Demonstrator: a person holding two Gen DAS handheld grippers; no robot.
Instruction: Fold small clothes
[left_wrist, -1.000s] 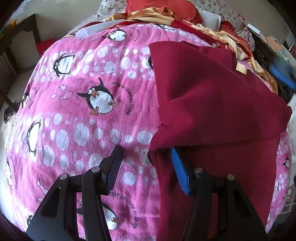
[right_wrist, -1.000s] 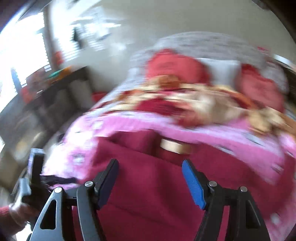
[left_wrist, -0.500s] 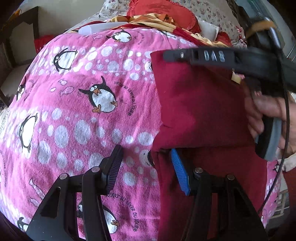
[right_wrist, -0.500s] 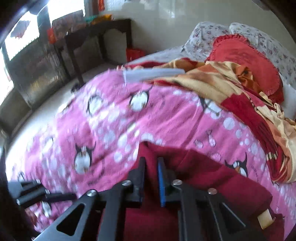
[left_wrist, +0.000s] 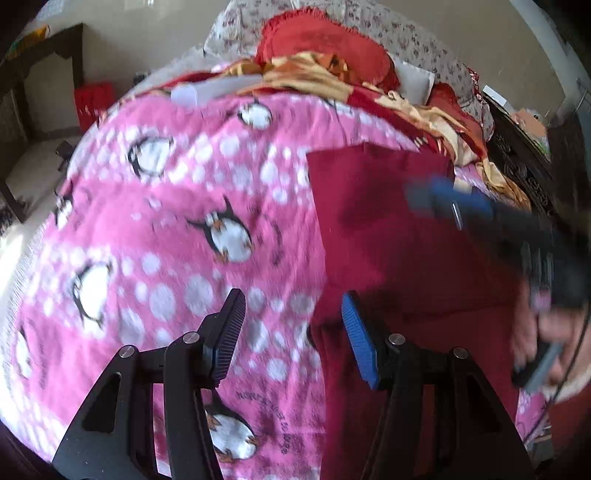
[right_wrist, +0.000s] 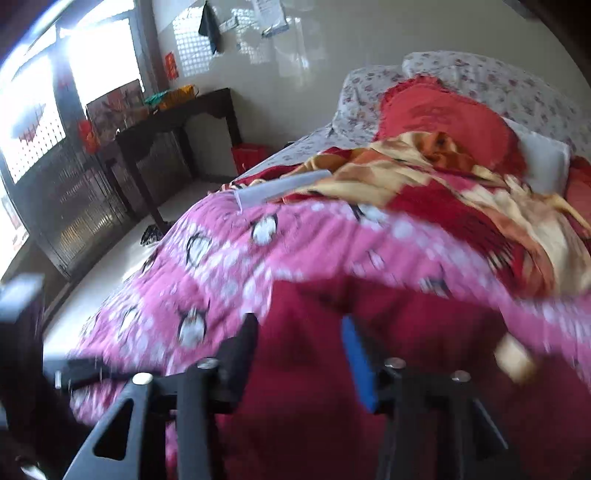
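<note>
Garment (left_wrist: 388, 229) on blanket's (left_wrist: 166, 229) right

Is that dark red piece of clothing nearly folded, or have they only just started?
Partly done, it seems. The dark red garment lies on the pink penguin blanket with one layer already folded over. The right gripper, jaws just reopened, hovers empty above it; the left gripper is open at its edge. More folds probably remain.

Your garment: dark red cloth (left_wrist: 388, 236), plain, soft-looking, no print visible. Lay spread on pink penguin blanket (left_wrist: 166, 236) on bed, toward your right side of it. Upper part was folded over lower part: folded edge crossed cloth roughly level, left edge ran straight down blanket. Far corner square, flat. Small tan label (right_wrist: 515, 360) showed at right edge in right wrist view. Both views blurred; finer creases unreadable.
</note>
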